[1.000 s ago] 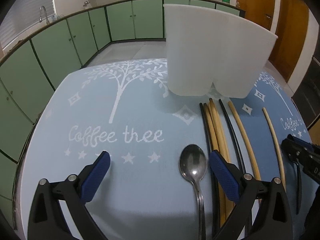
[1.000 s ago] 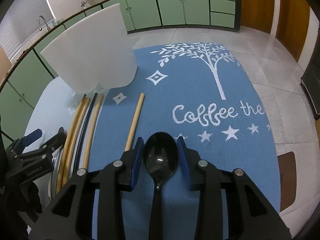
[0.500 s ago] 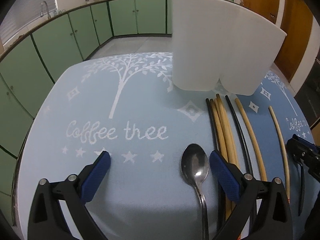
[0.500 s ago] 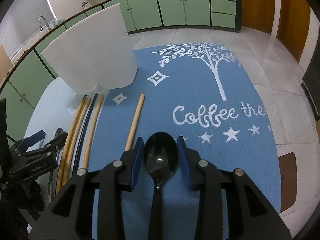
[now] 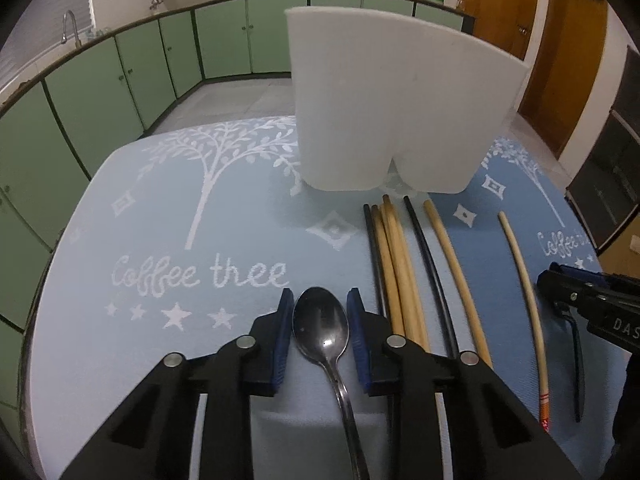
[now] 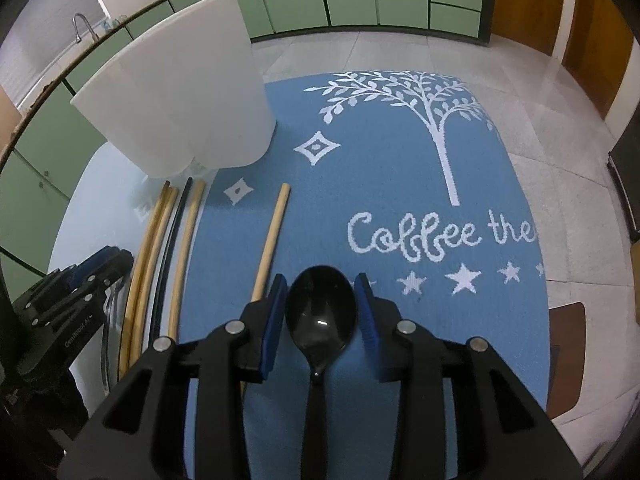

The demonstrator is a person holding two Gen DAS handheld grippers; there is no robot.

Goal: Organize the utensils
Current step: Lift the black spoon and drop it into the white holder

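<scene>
Tall white plastic utensil holder (image 5: 400, 100), interior hidden; before it, left gripper (image 5: 320, 334) jaws clasp steel spoon (image 5: 320, 326), right gripper (image 6: 321, 310) jaws clasp black plastic spoon (image 6: 321, 312).

A pale blue woven table mat (image 5: 168, 344) is patterned in white with a leafy tree, diamonds, stars and the script "Coffee tree"; towards the right of the left wrist view a deeper blue mat (image 6: 400, 184) with the same white pattern is seen. A plain matte white plastic utensil holder (image 5: 396, 100) is shown at upper centre. Tan wooden chopsticks (image 5: 400, 268) are mixed with glossy black chopsticks (image 5: 430, 264); one tan stick is tipped in red and orange bands at lower right. A shiny silver metal spoon (image 5: 322, 328) and a glossy black plastic spoon (image 6: 320, 312) are framed by black gripper arms with dark blue ribbed pads (image 5: 282, 336). Green cabinet doors (image 5: 120, 80) with dark trim are seen in the background.
</scene>
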